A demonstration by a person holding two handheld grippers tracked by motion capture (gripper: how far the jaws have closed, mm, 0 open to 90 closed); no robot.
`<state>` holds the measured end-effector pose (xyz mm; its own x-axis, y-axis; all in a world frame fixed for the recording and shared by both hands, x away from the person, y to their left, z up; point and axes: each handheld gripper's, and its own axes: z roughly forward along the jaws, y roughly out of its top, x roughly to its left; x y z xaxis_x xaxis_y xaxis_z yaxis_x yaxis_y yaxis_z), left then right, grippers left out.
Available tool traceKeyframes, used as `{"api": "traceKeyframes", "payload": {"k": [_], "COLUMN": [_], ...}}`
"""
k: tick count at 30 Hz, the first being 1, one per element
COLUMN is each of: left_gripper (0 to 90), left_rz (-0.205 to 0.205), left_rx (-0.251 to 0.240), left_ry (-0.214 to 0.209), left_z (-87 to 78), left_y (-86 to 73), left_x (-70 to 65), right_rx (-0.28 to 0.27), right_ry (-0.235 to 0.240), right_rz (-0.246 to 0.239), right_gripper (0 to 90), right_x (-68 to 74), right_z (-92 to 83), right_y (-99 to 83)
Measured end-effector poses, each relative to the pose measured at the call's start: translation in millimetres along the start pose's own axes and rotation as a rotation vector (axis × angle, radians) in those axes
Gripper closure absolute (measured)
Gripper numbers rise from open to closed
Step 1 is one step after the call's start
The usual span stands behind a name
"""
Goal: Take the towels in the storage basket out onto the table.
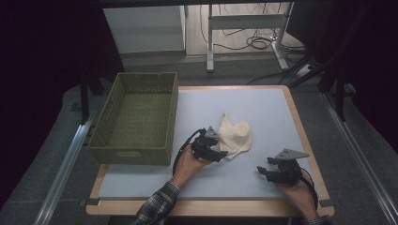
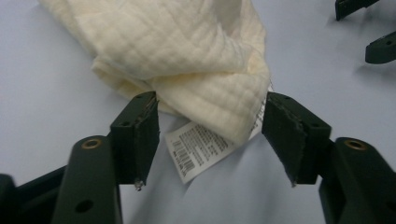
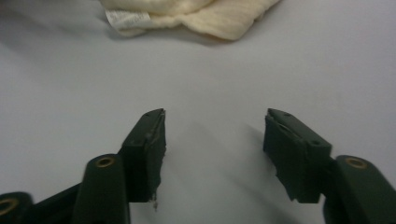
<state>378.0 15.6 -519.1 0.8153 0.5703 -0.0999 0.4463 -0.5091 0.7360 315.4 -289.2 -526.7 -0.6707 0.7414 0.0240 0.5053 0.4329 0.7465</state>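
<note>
Up high: a soft cream cloth (image 1: 236, 136) lying bunched near the middle of the pale blue table (image 1: 263, 108). Beside it, a green woven basket (image 1: 136, 119) at the left side. Left claw (image 1: 221, 154) right at the near edge of the cloth, held low with the hand (image 1: 190, 164) behind it, checked sleeve (image 1: 157, 206) at the bottom. Right claw (image 1: 261, 170) well apart from the cloth, low over bare table, pointing left.

From the left claw's own view: left claw (image 2: 210, 126) partly open, a fold of cloth (image 2: 187, 51) between the jaws, pads not seen pressing on it. A white tag (image 2: 196, 149) with a barcode and tiny print, too small to read.

From the right claw's own view: right claw (image 3: 215, 140) partly open, holding nothing. Cloth (image 3: 205, 14) far off, tag (image 3: 126, 19) peeking out.
</note>
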Motion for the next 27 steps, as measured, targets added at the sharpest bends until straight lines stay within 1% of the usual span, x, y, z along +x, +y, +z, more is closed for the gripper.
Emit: {"api": "traceKeyframes", "payload": {"k": [1, 2, 3, 5, 7, 9, 10, 11, 14, 15, 16, 17, 18, 19, 20, 21, 22, 23, 24, 25, 27], "left_gripper": [35.4, 35.4, 36.5, 39.3, 42.3, 46.9, 50.0, 52.4, 59.8, 61.9, 61.9, 67.6, 69.3, 71.8, 74.6, 76.3, 79.1, 80.8, 81.9, 82.6, 83.1], "left_rz": [0.0, -0.003, 0.007, 0.013, 0.006, -0.006, -0.001, -0.01, -0.021, -0.021, -0.023, -0.025, -0.024, -0.024, -0.026, -0.029, -0.03, -0.032, -0.039, -0.046, -0.058], "left_rx": [0.0, 0.0, 0.008, 0.012, 0.011, 0.01, 0.012, 0.009, 0.007, 0.007, 0.005, 0.003, 0.003, -0.001, -0.001, -0.008, -0.015, -0.022, -0.034, -0.05, -0.087], "left_ry": [0.0, -0.001, 0.02, 0.035, 0.03, 0.024, 0.02, 0.012, -0.009, -0.009, -0.018, -0.028, -0.03, -0.032, -0.033, -0.036, -0.037, -0.035, -0.033, -0.031, -0.027], "left_z": [0.0, 3.6, 7.2, 9.5, 10.3, 11.4, 12.0, 13.3, 14.4, 14.4, 14.6, 14.7, 14.4, 14.3, 14.0, 13.4, 12.9, 11.5, 9.8, 7.4, -0.4], "left_y": [0.0, 0.0, -0.2, -0.7, -1.7, -3.0, -3.5, -4.5, -5.7, -5.7, -6.0, -6.2, -6.2, -6.5, -6.6, -7.2, -7.7, -8.0, -8.2, -8.3, -7.9], "left_x": [0.0, -0.7, -0.7, 0.0, 2.3, 3.5, 4.4, 4.3, 5.1, 5.1, 5.5, 6.1, 6.5, 6.8, 7.0, 7.6, 7.8, 8.1, 8.4, 9.0, 11.0], "right_rx": [0.0, -0.001, -0.013, -0.025, -0.027, -0.032, -0.031, -0.03, -0.024, -0.024, -0.027, -0.023, -0.019, -0.008, 0.006, -0.007, -0.007, -0.003, 0.001, 0.005, 0.011], "right_ry": [0.0, 0.014, 0.028, 0.04, 0.052, 0.067, 0.072, 0.074, 0.066, 0.066, 0.063, 0.067, 0.069, 0.065, 0.057, 0.052, 0.024, 0.013, 0.019, 0.025, 0.018], "right_rz": [0.0, 0.007, 0.007, 0.012, 0.008, 0.009, 0.013, 0.016, 0.004, 0.004, 0.005, 0.005, 0.003, -0.009, -0.023, -0.032, -0.038, -0.04, -0.035, -0.028, -0.038], "right_gripper": [41.8, 44.6, 51.0, 54.6, 58.1, 58.6, 58.6, 58.6, 58.6, 58.6, 58.3, 57.4, 57.4, 57.9, 60.0, 64.8, 73.4, 79.6, 85.8, 87.6, 88.9], "right_x": [0.0, -1.9, -4.9, -6.5, -7.6, -9.0, -9.9, -10.3, -11.5, -11.5, -11.8, -12.8, -12.7, -12.2, -11.4, -10.8, -9.4, -8.9, -8.9, -8.6, -7.4], "right_z": [0.0, 0.8, 2.5, 4.3, 7.4, 12.3, 16.9, 19.9, 35.0, 35.0, 39.5, 52.1, 54.9, 60.7, 65.8, 67.7, 69.7, 70.1, 70.5, 70.4, 68.7], "right_y": [0.0, 2.2, 9.2, 15.0, 21.8, 29.2, 34.5, 37.8, 50.0, 50.0, 52.8, 57.5, 58.1, 58.8, 59.2, 59.4, 60.7, 61.4, 62.0, 62.2, 62.1]}}
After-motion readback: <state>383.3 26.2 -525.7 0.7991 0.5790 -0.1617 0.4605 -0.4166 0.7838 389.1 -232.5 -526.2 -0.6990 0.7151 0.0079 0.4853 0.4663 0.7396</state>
